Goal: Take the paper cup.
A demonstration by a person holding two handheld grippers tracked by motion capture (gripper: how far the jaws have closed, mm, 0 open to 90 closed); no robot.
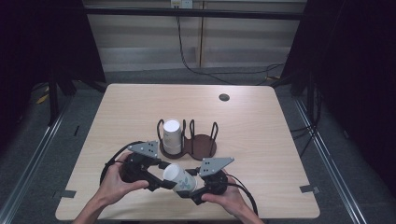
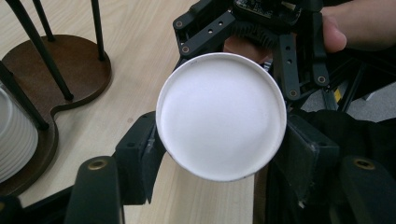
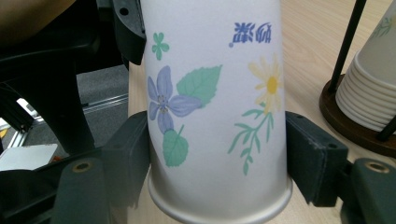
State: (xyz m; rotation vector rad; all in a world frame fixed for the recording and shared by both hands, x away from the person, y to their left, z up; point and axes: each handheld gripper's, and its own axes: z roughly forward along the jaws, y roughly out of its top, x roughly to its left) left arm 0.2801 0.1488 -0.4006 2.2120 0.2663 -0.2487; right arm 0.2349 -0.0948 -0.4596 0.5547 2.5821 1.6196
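You hold one paper cup [image 1: 180,178] between your two grippers, just in front of the cup holder [image 1: 188,144], on your side of it. The left gripper [image 1: 157,179] grasps the cup near its closed bottom, and the right gripper [image 1: 192,190] grasps it near the rim; both are clamped on it, with their pads touching its wall on each side.

From the high view the cup lies tilted, its white bottom turned toward your left hand [image 1: 113,182]. The left gripper view gives you this bottom straight on, a plain white disc [image 2: 221,115], with your right hand [image 2: 359,23] behind it. The right gripper view shows instead the printed side (a purple flower, green leaves, a yellow daisy, some blue writing upside down) [image 3: 214,112].

The stack of cups [image 1: 171,136] stands in the holder's left compartment, upside down; the right compartment has none. In the right gripper view the stacked rims [image 3: 369,100] appear at the right edge.
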